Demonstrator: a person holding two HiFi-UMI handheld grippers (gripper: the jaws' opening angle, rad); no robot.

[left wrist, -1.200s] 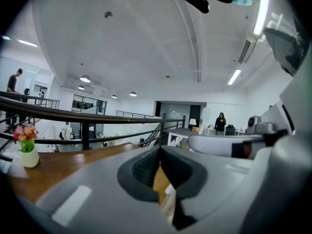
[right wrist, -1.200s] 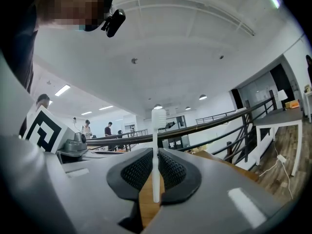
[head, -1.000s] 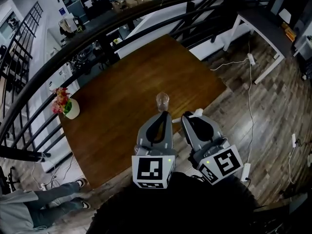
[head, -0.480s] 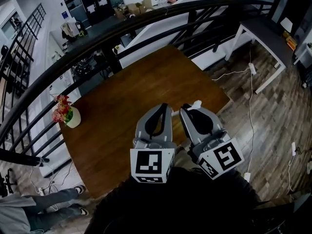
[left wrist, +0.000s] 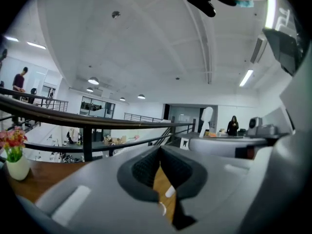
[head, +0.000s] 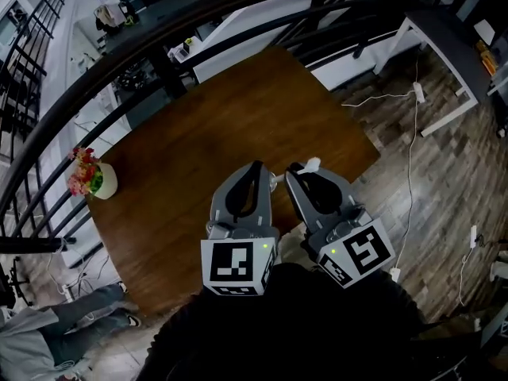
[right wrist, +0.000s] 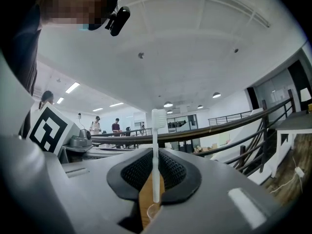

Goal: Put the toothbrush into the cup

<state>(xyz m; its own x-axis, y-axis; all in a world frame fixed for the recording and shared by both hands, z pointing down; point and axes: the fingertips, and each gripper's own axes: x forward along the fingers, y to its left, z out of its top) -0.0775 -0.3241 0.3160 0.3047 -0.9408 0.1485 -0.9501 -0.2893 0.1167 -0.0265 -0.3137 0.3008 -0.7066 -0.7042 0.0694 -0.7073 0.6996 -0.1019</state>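
Note:
My right gripper is shut on a white toothbrush, which stands upright between its pads with the bristle head on top. The brush head also shows in the left gripper view. My left gripper hangs close beside the right one, jaws together and holding nothing. Both hover over the brown wooden table. The clear cup is almost wholly hidden behind the grippers. Only a sliver of its rim shows low through the jaw gap and between the two grippers.
A white vase of pink flowers stands at the table's left edge, also in the left gripper view. A black railing curves behind the table. A person's legs are at lower left. A white desk and floor cables lie right.
Both grippers have moved forward over the table with the toothbrush. The cup, in plain sight a second ago just beyond their tips, is now covered by them.

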